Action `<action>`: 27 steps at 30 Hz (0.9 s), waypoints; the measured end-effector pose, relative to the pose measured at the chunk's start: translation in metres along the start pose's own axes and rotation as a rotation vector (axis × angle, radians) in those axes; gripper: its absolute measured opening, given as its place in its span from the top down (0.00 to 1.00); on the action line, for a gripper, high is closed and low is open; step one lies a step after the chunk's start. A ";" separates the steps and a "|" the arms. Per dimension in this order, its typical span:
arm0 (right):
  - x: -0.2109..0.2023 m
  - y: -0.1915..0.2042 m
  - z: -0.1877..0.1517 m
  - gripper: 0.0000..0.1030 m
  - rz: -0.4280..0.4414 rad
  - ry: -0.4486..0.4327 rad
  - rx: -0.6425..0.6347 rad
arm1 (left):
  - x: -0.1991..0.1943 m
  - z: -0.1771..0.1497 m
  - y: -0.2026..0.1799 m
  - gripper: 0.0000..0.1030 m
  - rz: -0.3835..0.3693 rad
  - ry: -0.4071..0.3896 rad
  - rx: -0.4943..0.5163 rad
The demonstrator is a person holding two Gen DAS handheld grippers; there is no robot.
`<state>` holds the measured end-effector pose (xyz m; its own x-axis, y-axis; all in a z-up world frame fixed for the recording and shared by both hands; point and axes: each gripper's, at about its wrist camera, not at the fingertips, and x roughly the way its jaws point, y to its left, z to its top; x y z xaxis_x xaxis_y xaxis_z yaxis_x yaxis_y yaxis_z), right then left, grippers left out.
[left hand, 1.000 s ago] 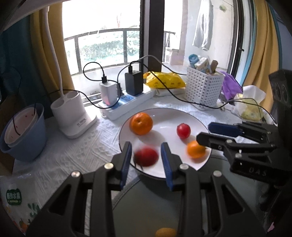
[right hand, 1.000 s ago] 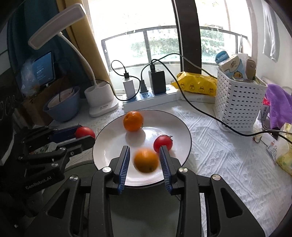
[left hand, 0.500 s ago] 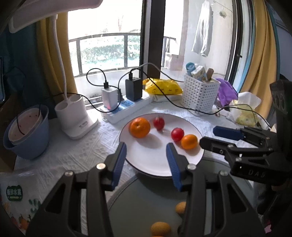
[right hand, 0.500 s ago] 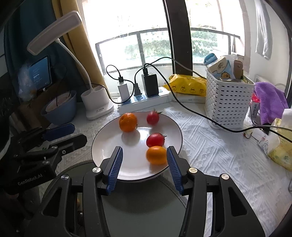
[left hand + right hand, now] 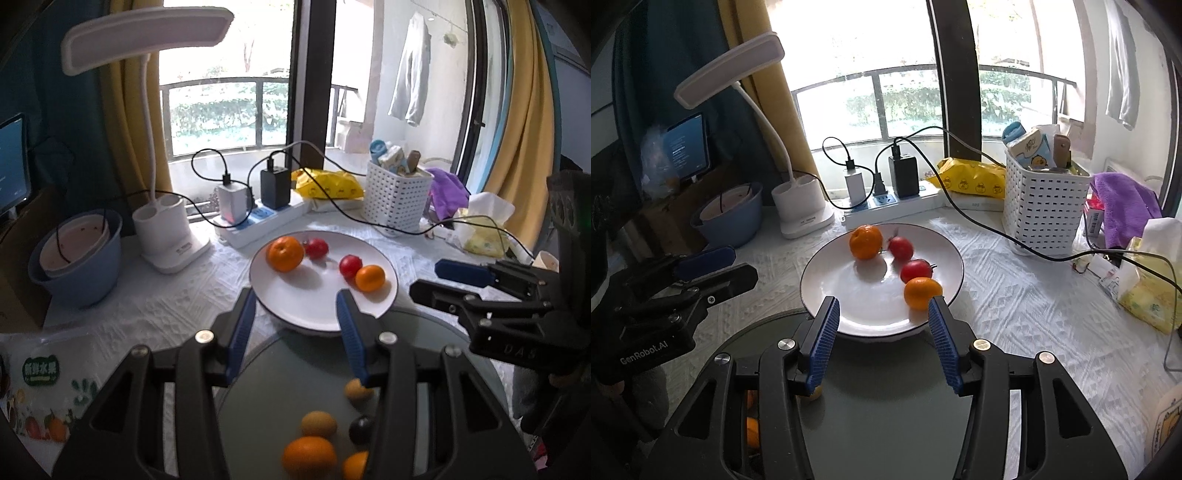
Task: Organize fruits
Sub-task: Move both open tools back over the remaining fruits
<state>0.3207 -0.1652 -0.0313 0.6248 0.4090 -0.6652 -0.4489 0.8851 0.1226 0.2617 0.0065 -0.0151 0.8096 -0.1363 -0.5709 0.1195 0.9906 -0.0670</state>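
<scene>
Both grippers hover empty over the near edge of the white plate (image 5: 295, 314), which sits on the cloth-covered counter (image 5: 1015, 295). The left gripper (image 5: 295, 321) has its blue-padded fingers (image 5: 242, 325) spread wide, with nothing between them; the right gripper (image 5: 882, 336) is likewise spread and empty.

Four fruits lie on the plate. A large orange (image 5: 285, 253) sits at the far left with a red fruit (image 5: 316, 248) touching or just beside it. Nearer the right rim, a second red fruit (image 5: 350, 266) rests against a small orange (image 5: 370, 278).

Unsorted fruit lies on the grey round tray (image 5: 295, 373) beneath the left gripper: an orange (image 5: 309, 456), a tan oval fruit (image 5: 318, 424), a dark round fruit (image 5: 361, 430), another tan fruit (image 5: 356, 391) partly hidden by the right-hand finger, and an orange piece (image 5: 354, 465) at the lower edge.

The relation governing the coming move is that these fruits lie below and behind the left fingertips, toward the operator, not ahead of them. The left gripper is judged the nearer. In the right wrist view only slivers of orange (image 5: 751, 430) show, under that gripper's left side. The tan oval fruit's long axis runs roughly side to side, so a grasp across its short axis appears suitable. The fruits are closely clustered, and neighbours may be nudged.
</scene>
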 end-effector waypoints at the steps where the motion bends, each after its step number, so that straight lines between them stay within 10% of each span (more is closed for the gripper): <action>1: -0.003 0.002 -0.001 0.49 0.000 -0.002 -0.002 | -0.002 -0.001 0.000 0.54 0.001 -0.001 -0.001; 27: -0.039 0.043 -0.043 0.49 0.006 0.019 -0.039 | -0.055 -0.056 0.010 0.54 0.010 0.005 -0.048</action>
<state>0.2499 -0.1521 -0.0317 0.6097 0.4099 -0.6784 -0.4776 0.8731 0.0983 0.1866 0.0243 -0.0301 0.8080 -0.1264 -0.5755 0.0835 0.9914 -0.1005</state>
